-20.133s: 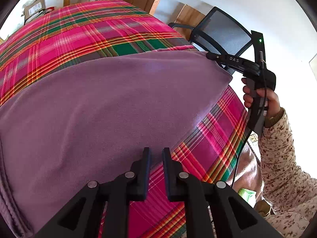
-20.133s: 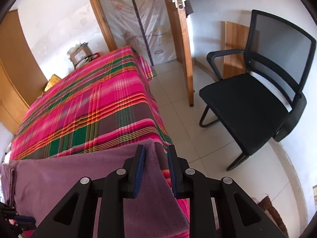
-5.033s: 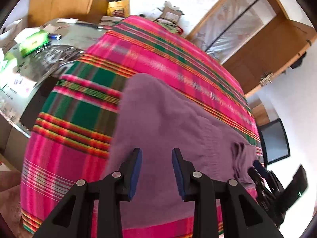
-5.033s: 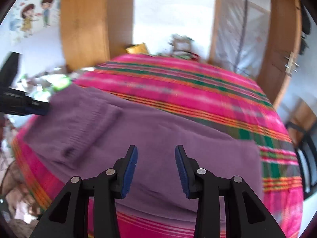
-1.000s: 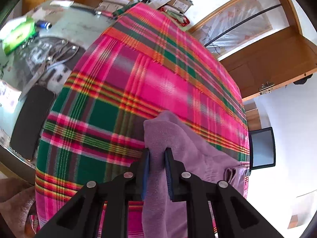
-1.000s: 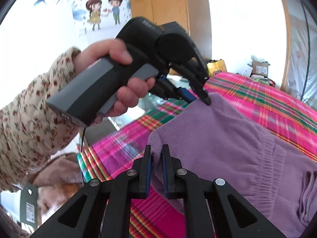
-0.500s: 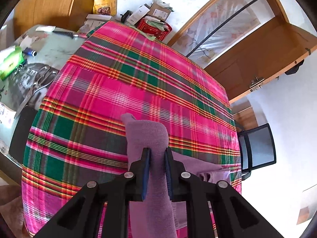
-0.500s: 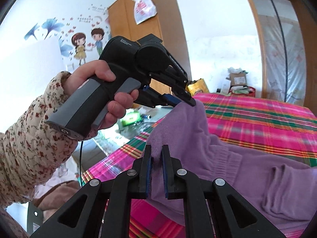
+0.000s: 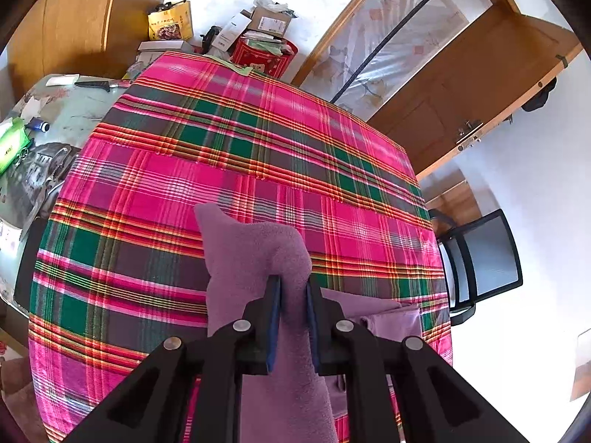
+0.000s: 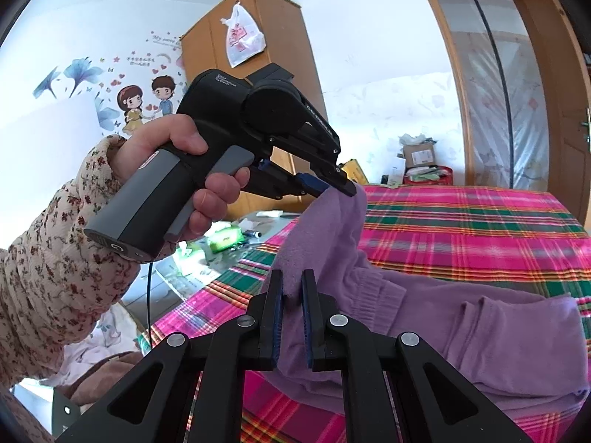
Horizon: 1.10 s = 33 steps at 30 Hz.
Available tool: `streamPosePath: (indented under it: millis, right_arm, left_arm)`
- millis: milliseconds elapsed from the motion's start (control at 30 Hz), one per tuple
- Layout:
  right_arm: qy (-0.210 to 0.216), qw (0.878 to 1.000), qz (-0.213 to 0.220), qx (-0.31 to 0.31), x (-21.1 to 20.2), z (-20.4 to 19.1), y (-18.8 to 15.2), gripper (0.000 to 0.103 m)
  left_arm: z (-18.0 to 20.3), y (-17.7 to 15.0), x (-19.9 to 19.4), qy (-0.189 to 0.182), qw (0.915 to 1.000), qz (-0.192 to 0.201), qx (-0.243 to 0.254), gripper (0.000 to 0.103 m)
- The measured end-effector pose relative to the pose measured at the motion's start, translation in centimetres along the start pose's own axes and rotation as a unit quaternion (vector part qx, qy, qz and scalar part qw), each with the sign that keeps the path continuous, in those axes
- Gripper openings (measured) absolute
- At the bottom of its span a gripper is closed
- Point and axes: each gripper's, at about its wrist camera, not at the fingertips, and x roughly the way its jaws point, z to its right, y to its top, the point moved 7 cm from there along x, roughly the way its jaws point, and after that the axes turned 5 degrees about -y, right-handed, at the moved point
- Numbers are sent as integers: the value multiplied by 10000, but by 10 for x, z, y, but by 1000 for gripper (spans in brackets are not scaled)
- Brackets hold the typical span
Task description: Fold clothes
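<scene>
Garment (image 10: 461,317) on bed (image 9: 258,155), one end lifted by left claw (image 10: 341,184) at 12 o'clock of right claw (image 10: 292,295) (both pinching it); chair (image 9: 487,258) at 3 o'clock.

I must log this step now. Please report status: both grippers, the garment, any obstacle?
Left gripper shut on purple garment. Right gripper shut on same edge. That end lifted, the rest on plaid bedspread. No obstacle seen.

Black left claw (image 10: 338,181) with grey handle; floral cream sleeve (image 10: 48,269).
</scene>
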Motion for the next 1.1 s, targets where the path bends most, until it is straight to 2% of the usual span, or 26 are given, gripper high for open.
streamPosePath:
  millis: [100,300,667,1100]
  right_arm:
    - [-3,10000,21,71,-1,6,1,9]
    - [-45,9998,137,137,-10,15,4,9]
    - [-433,9968,452,506,-47,54,7,9]
    - [-822,9909,545,918,-84,102,-6,9]
  left_arm:
    - [4,0,0,138,9999,24,85,13]
    - [20,1,4,74,9999,24,115,13]
    - [87,-7,29,-160,9983,-131,541,13]
    - [146,-26,77,-272,9944,-517,882,13]
